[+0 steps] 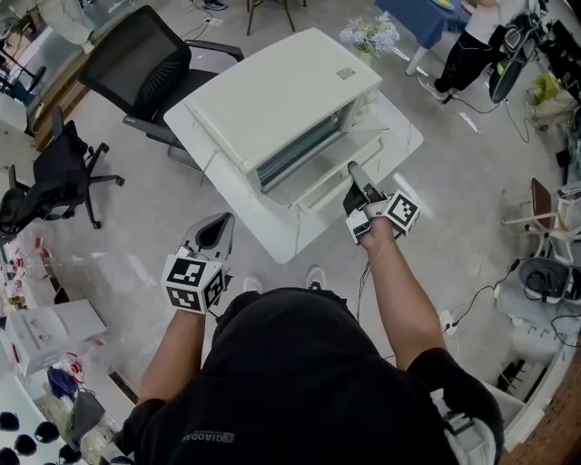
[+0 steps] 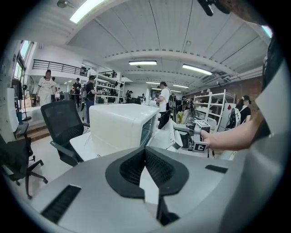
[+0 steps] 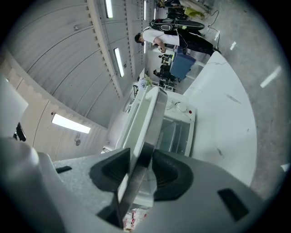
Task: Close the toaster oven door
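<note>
A white toaster oven (image 1: 281, 91) stands on a white table (image 1: 404, 136), and its door (image 1: 318, 182) is let down toward me. My right gripper (image 1: 354, 174) is shut on the door's free edge. In the right gripper view the door's edge (image 3: 148, 120) runs between the pads (image 3: 170, 175), which press on it from both sides, and the oven's open cavity (image 3: 176, 132) shows behind. My left gripper (image 1: 215, 234) hangs low in front of the table, away from the oven, shut with nothing held. The left gripper view shows the oven (image 2: 118, 125) ahead, beyond the left gripper (image 2: 145, 151).
A black office chair (image 1: 145, 64) stands behind the table at the left, and a second dark chair (image 1: 54, 177) is farther left. A person (image 1: 472, 45) stands by a blue table (image 1: 422, 18) at the back right. Cables and stools crowd the floor at right.
</note>
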A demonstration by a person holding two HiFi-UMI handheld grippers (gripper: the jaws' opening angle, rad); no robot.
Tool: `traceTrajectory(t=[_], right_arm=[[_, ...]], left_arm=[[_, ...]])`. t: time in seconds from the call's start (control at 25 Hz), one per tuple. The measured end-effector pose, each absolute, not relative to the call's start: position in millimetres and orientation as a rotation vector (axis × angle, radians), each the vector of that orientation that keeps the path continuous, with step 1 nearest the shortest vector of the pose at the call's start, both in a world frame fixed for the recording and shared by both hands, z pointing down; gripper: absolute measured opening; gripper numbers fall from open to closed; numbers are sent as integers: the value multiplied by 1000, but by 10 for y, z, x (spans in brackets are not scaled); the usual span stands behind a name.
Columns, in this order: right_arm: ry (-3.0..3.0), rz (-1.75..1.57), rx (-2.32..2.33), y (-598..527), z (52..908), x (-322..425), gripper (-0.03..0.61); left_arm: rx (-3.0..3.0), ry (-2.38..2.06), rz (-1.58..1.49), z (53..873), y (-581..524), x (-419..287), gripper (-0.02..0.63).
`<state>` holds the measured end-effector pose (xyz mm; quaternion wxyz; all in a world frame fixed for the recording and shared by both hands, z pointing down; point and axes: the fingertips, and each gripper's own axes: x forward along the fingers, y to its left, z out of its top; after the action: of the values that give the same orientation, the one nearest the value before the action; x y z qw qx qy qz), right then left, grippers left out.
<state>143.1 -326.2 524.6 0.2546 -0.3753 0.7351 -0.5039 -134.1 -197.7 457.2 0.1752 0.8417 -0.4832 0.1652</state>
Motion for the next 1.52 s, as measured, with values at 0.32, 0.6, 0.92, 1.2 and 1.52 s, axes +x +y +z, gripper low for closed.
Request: traceTrajectory(t=[0.32,0.6,0.92,1.2,1.52], right_arm=[[1998,-1365,-993,-3374,5098,1288,152],[1991,-1376,-966,-3477,4911,1125,152],[2011,-1361,-972,-3637,4853,1035,150],[2039,-1356,-959,-3769,4795,939,150],[2049,-1360,-952,-3915,4728,808,150]], left_arm=[[2389,-1374,459,4527,-1981,-1385,3],[2387,-1373,453,4514,-1981,-1400,3],[2389,-1369,450,4506,-1974,-1418,3],[2375,-1375,458,4537,-1980,-1474,3],[2356,-1391,454,4569,-1950,-1542,3]])
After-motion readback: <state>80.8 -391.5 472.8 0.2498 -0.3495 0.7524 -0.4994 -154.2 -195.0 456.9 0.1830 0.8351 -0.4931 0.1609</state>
